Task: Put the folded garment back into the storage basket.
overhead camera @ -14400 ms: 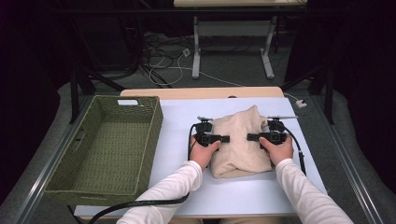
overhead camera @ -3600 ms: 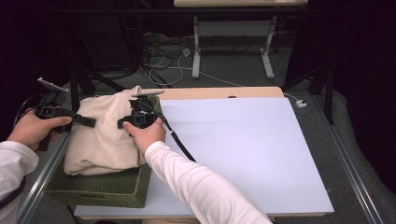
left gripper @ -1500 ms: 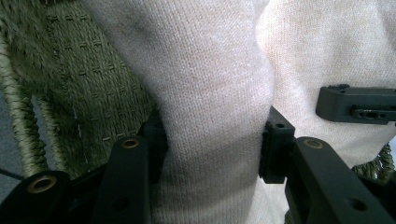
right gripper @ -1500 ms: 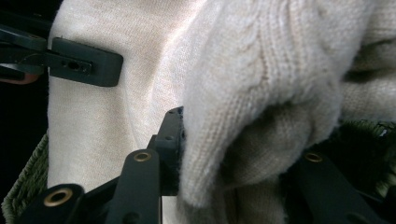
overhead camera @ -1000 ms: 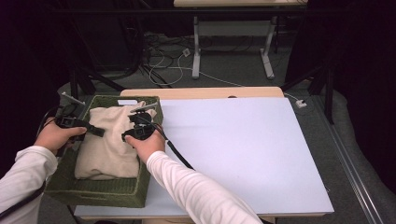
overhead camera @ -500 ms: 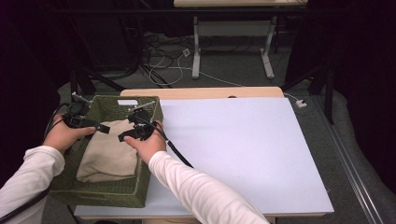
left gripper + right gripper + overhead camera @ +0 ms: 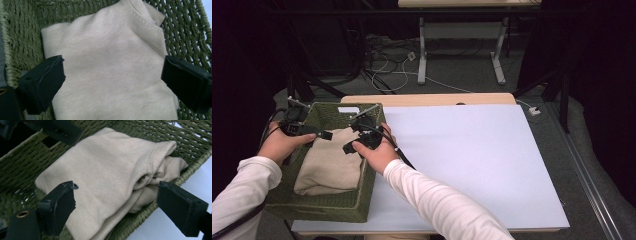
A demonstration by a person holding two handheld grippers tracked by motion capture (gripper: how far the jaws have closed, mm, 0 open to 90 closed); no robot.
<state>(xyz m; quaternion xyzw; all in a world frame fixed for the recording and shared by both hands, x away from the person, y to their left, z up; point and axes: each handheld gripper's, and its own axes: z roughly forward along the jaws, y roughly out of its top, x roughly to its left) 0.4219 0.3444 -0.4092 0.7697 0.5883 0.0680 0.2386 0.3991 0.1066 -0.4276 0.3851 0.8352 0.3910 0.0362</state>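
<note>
The folded beige sweatshirt [image 7: 332, 162] lies inside the green wicker basket [image 7: 324, 207], flat on its floor, its ribbed edge bunched toward the wall nearest the white table top [image 7: 472, 165]; the left gripper [image 7: 326, 134] hangs just above the garment's far end, its jaws having just been opening, now wide apart with the cloth below them and nothing pinched; in the left gripper view the sweatshirt [image 7: 110, 70] spreads beneath and between both black jaws, untouched; the right gripper [image 7: 348, 147] hovers over the basket's table-side rim, jaws also spread and holding nothing; in the right gripper view the sweatshirt [image 7: 105, 177] lies ahead of its jaws, the basket rim [image 7: 140, 216] just below them.
</note>
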